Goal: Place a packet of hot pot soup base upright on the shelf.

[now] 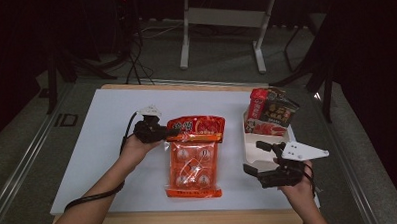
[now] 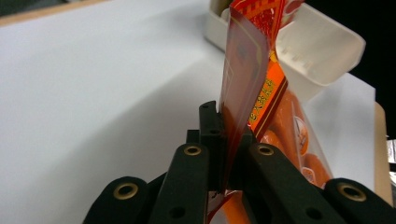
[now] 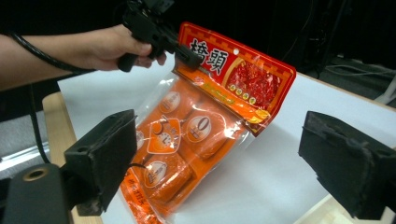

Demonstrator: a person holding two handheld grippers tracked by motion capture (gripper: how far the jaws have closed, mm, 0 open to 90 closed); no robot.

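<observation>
Characters 橋頭 top the orange snack bag (image 3: 205, 121) pinched by left tool (image 1: 163, 131)

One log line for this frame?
left gripper: shut on orange-red plastic snack bag, top edge lifted | right gripper: open, empty | white bin: packets inside

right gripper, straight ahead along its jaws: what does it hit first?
Most likely the orange snack bag, which sits between the open jaws of the right gripper in its own view, held up at its top edge by the left gripper. Depth is unclear.
</observation>
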